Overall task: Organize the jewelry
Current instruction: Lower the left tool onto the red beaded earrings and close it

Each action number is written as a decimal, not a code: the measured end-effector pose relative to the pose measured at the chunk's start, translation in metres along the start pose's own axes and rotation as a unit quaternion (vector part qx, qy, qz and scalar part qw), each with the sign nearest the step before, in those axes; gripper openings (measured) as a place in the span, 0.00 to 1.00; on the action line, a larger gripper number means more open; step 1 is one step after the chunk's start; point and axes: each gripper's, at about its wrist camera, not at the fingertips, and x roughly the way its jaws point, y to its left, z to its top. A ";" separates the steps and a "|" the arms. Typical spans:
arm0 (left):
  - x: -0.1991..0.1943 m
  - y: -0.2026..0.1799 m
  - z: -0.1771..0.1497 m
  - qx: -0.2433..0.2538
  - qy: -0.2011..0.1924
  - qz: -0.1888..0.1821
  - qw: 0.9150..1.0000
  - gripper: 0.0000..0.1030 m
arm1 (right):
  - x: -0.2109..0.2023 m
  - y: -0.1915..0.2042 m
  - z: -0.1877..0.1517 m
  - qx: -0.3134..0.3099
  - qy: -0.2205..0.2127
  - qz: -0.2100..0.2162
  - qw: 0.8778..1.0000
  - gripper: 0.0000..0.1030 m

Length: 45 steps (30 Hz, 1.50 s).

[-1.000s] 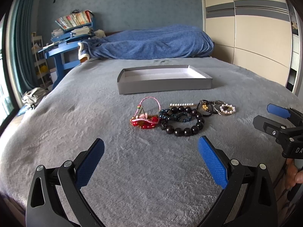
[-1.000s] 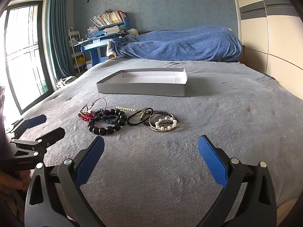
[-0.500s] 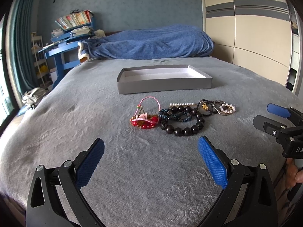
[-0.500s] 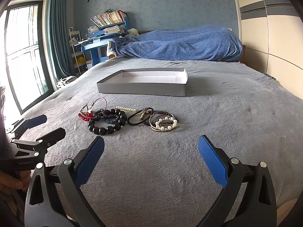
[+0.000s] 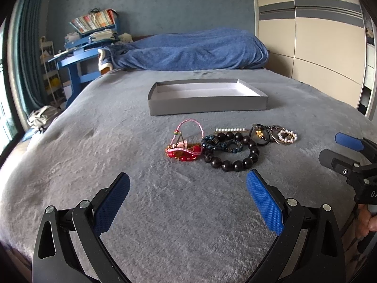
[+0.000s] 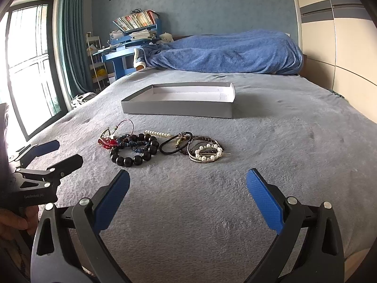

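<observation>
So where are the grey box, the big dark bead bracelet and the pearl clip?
grey box (image 5: 207, 105): left wrist view, front wall.
dark bead bracelet (image 5: 237, 164): left wrist view, near bead.
pearl clip (image 6: 208, 153): right wrist view, pearl ring.

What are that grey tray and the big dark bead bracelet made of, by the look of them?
Tray: probably cardboard, with thin straight walls, matte grey outside and plain white inside. Bracelet: large round beads, near black with a soft gloss; polished wood or stone, cannot tell which.

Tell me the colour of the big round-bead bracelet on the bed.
The big round-bead bracelet is glossy black or very dark brown, clearest in the left wrist view.
</observation>
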 end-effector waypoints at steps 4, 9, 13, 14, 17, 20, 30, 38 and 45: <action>0.005 0.002 0.010 -0.001 0.004 -0.009 1.000 0.95 | 0.003 -0.002 0.003 0.010 0.012 0.005 1.000 0.95; 0.010 0.011 0.020 -0.017 0.016 -0.027 0.999 0.95 | 0.006 -0.010 0.007 0.030 0.017 -0.001 0.999 0.95; 0.018 0.016 0.032 -0.007 0.027 -0.035 0.999 0.93 | 0.009 -0.014 0.008 0.042 0.026 -0.001 0.999 0.95; 0.019 0.016 0.035 -0.007 0.029 -0.036 0.999 0.93 | 0.009 -0.015 0.009 0.042 0.028 -0.004 0.999 0.95; 0.027 0.021 0.044 -0.010 0.038 -0.049 0.998 0.80 | 0.009 -0.015 0.011 0.036 0.027 -0.008 0.999 0.95; 0.038 0.024 0.051 -0.003 0.050 -0.058 0.997 0.64 | 0.010 -0.016 0.013 0.037 0.026 -0.008 0.999 0.95; 0.084 0.018 0.062 0.043 0.112 -0.049 0.992 0.34 | 0.013 -0.026 0.015 0.047 0.030 -0.014 0.998 0.95; 0.077 0.019 0.057 0.043 0.107 -0.058 0.992 0.03 | 0.017 -0.030 0.015 0.057 0.037 -0.010 0.998 0.95; 0.068 0.020 0.067 0.039 0.087 -0.069 0.993 0.01 | 0.040 -0.043 0.026 0.054 0.070 -0.019 0.996 0.95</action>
